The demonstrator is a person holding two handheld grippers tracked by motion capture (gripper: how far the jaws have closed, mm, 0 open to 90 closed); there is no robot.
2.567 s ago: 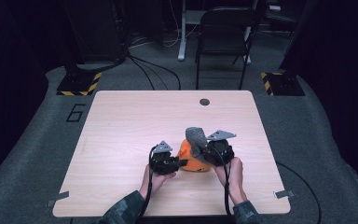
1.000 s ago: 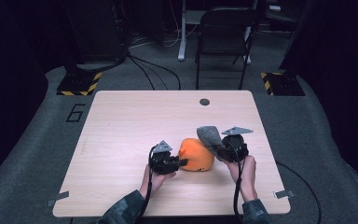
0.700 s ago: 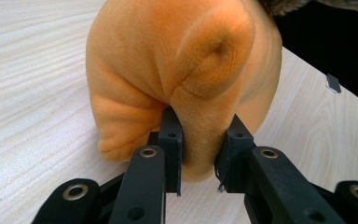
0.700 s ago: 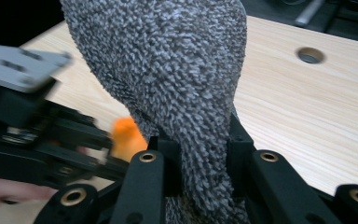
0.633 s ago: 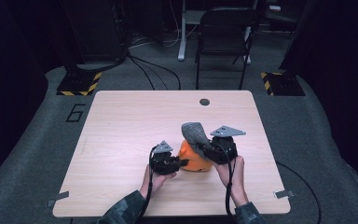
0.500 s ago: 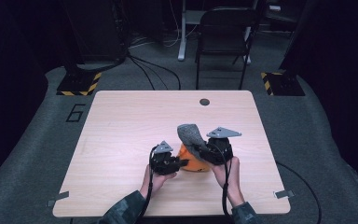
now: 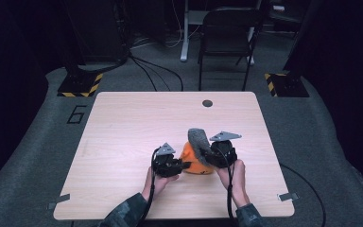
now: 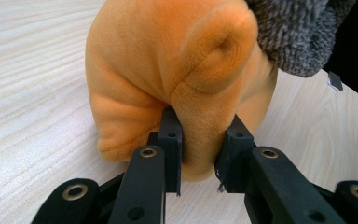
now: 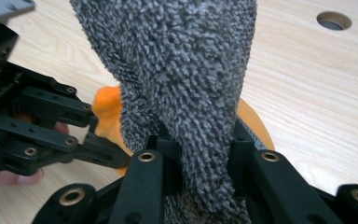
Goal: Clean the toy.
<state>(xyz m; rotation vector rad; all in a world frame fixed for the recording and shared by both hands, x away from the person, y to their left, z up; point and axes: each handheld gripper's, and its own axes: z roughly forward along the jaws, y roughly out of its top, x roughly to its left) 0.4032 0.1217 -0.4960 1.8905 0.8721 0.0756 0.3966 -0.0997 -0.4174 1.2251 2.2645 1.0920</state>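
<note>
The orange plush [image 8: 177, 79] sat on the table [image 7: 123, 123], toward the near edge and a little right of the middle, soft and squashed. A fold of it was pinched tight between the jaws of the left tongs [image 8: 200, 154], which had closed in on the fabric and held the toy down from its left side. Right beside it, the grey fuzzy cloth [image 9: 186, 79] stood up out of the right tongs [image 9: 200, 163], whose jaws were clamped hard on its lower end; from above, the cloth [image 7: 199, 142] leaned over the top of the plush [image 7: 196, 163], touching or very nearly so. The right tongs [image 7: 212, 156] sat just right of the toy, the left tongs [image 7: 182, 165] just left of it, a hand [image 7: 157, 182] behind each.

My read: the cloth was going over or against the plush, wiping or covering it. To do that well, the left grip wanted to stay firm and low so the toy could not roll, while the right hand dragged the cloth across with light pressure, keeping its free end spread and not bunched. Farther off, a round hole [image 7: 207, 103] marked the table's far edge, and a chair [image 7: 227, 38] stood beyond it.
</note>
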